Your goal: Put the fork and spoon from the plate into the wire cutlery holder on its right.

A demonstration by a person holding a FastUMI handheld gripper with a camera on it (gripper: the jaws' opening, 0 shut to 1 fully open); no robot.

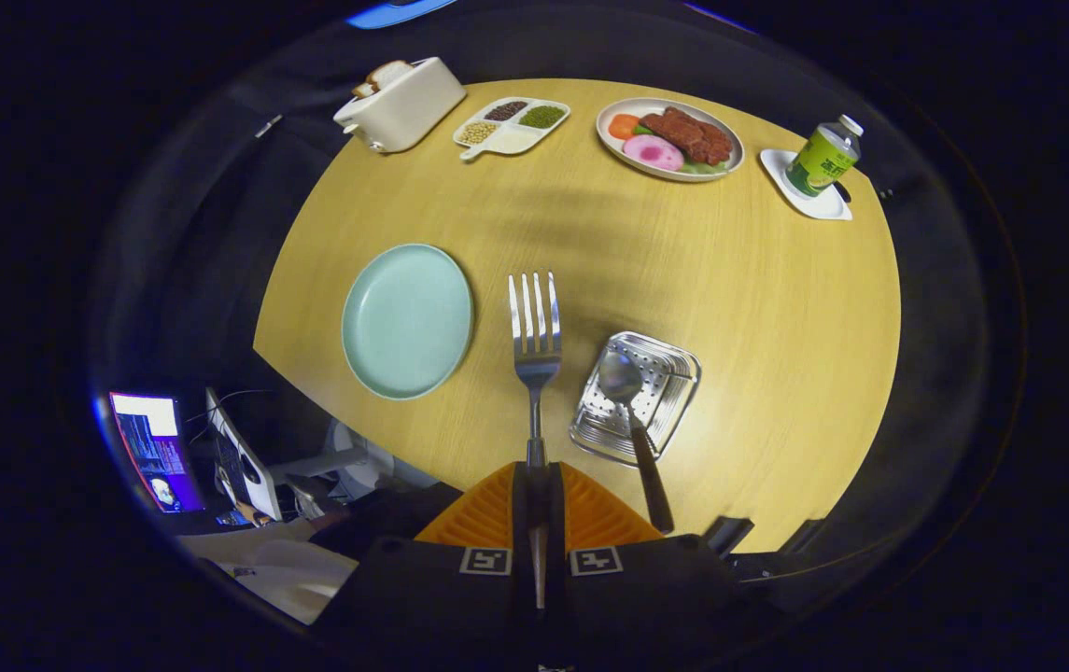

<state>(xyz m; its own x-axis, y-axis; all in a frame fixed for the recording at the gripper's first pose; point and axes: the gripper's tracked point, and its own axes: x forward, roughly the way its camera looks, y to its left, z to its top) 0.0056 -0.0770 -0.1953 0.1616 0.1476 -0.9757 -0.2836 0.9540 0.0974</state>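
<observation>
Task half complete: the spoon (632, 411) already lay in the wire cutlery holder (674, 397) near the table's (758, 308) front edge; the gripper (536, 485) clenched the fork (535, 345) aloft, beside the emptied plate (407, 319).

My gripper (535, 495) has its fingers closed on the handle of the fork (534, 329), which is polished metal, bright and mirror-like along the tines. The spoon (621, 376) has a shiny metal bowl and a dark, duller handle that looks like wood or plastic. It lies in the cutlery holder (674, 397), glossy perforated metal. The plate (407, 319) looks smooth and matt, perhaps ceramic. The table (730, 308) is pale wood grain with a soft satin sheen.
</observation>
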